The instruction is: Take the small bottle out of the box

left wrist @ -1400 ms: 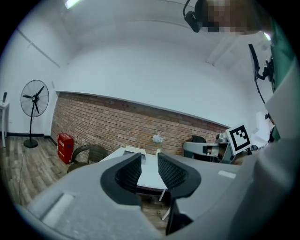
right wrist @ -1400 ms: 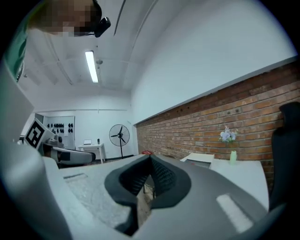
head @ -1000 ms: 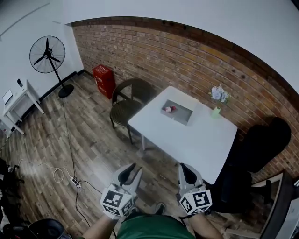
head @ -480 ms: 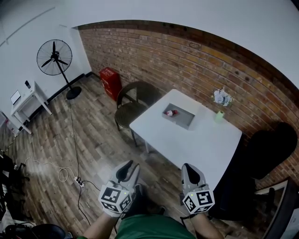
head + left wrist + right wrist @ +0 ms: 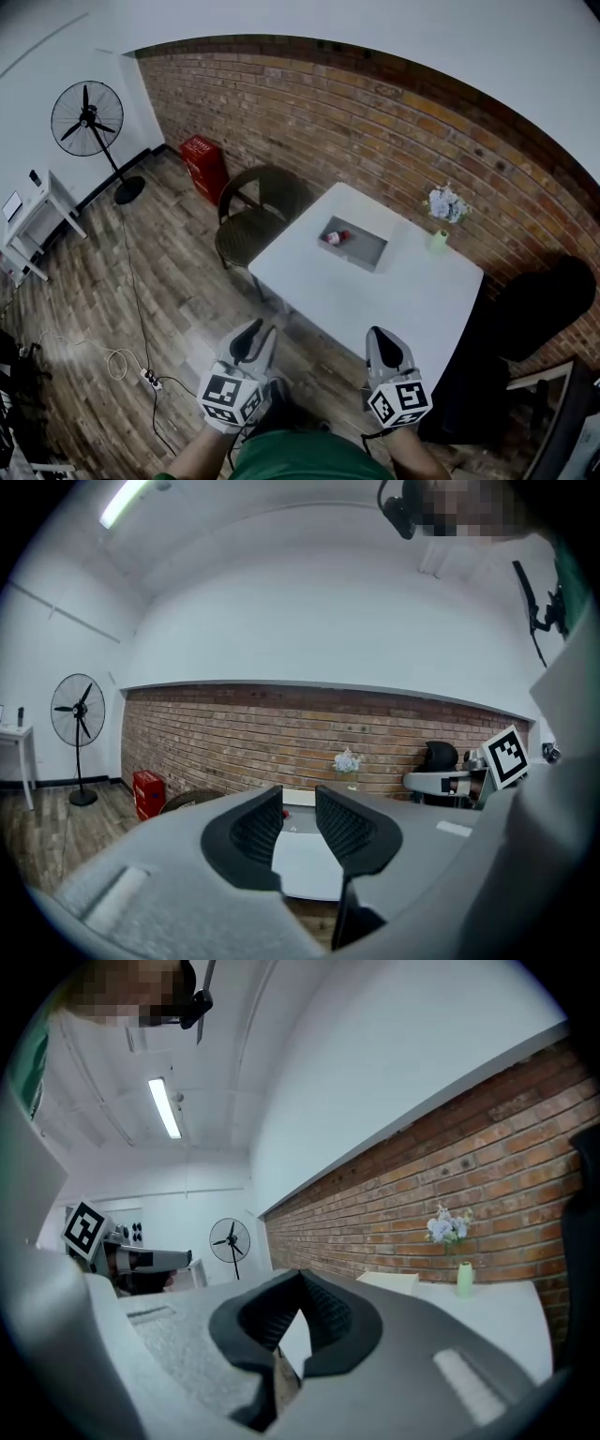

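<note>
A grey open box (image 5: 353,243) lies on the white table (image 5: 394,300), toward its far side. Inside the box, at its left end, sits the small pink-red bottle (image 5: 335,237). My left gripper (image 5: 251,339) and right gripper (image 5: 386,349) are held side by side over the wooden floor, close to my body and short of the table's near edge. In the left gripper view the left gripper (image 5: 298,794) is shut with nothing between its pads, and the table (image 5: 305,869) shows beyond it. The right gripper (image 5: 300,1279) has its tips together and holds nothing.
A brown wicker chair (image 5: 253,211) stands at the table's left side and a black chair (image 5: 539,300) at its right. A flower vase (image 5: 441,230) is on the table's far corner. A red crate (image 5: 206,161), a standing fan (image 5: 89,117) and floor cables (image 5: 141,370) lie to the left.
Both grippers have been carried forward toward the table together with the head camera. The table now sits a little closer below. The jaws look the same.
</note>
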Available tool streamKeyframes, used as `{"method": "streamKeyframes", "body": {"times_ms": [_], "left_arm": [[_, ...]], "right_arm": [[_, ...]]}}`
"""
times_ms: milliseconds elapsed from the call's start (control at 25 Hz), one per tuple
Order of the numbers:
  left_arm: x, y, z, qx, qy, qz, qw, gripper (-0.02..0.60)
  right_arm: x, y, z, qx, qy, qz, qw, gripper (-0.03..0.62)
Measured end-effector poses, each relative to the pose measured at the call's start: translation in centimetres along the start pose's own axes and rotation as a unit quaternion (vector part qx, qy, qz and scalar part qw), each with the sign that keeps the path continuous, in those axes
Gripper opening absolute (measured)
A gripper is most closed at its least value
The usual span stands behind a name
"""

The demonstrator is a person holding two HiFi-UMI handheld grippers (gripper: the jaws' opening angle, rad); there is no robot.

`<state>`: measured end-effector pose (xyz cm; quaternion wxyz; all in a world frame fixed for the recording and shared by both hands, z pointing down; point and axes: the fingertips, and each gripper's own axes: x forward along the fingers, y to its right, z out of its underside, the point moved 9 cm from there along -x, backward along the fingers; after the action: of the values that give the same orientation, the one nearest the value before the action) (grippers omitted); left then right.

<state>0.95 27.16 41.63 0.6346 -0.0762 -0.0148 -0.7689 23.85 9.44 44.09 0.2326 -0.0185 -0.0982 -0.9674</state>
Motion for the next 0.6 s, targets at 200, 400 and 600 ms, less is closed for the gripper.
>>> {"method": "streamKeyframes", "body": {"times_ms": [200, 400, 600], "left_arm": [[3.8, -4.4, -0.1, 0.033, -0.010, 0.024, 0.9991, 0.115], [7.5, -9.5, 0.2, 0.038, -0.017, 0.052, 0.9978, 0.115], [10.7, -13.4, 0.6, 0.037, -0.026, 0.087, 0.9952, 0.115]], "right_arm": [[5.3, -0.3, -0.1, -0.002, -0.013, 0.030, 0.999, 0.003], [9.9, -1.3, -0.5, -0.009, -0.021, 0.064, 0.998, 0.003], [13.5, -2.1, -0.9, -0.017, -0.025, 0.096, 0.995, 0.003]]}}
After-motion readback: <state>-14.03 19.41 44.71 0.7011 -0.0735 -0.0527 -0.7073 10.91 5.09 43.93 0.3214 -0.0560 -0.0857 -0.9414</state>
